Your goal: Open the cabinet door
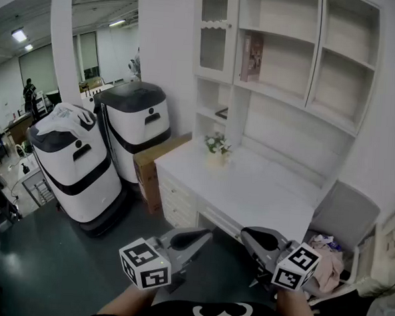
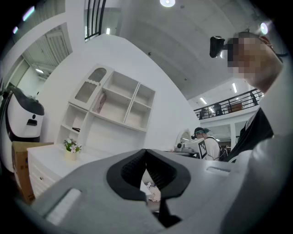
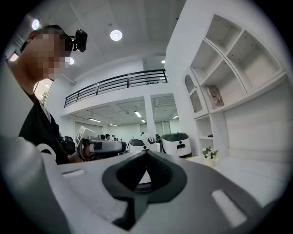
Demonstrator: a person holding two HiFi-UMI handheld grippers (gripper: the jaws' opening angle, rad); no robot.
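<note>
The cabinet door (image 1: 214, 31) is a tall white door with an arched mesh panel. It stands shut at the upper left of the desk hutch. It also shows in the left gripper view as the cabinet door (image 2: 89, 89) and in the right gripper view as the cabinet door (image 3: 190, 90). Both grippers are held low in front of the desk, far from the door. My left gripper (image 1: 205, 235) is shut with nothing in it, its tips meeting at the left gripper (image 2: 145, 151). My right gripper (image 1: 248, 235) is also shut and empty, seen closed at the right gripper (image 3: 146, 153).
A white desk (image 1: 262, 198) carries a small flower pot (image 1: 217, 148). A book (image 1: 252, 57) stands in an open shelf. Two white machines (image 1: 77, 160) and a cardboard box (image 1: 150, 168) stand left of the desk. A grey chair (image 1: 346, 213) with clothes is at the right.
</note>
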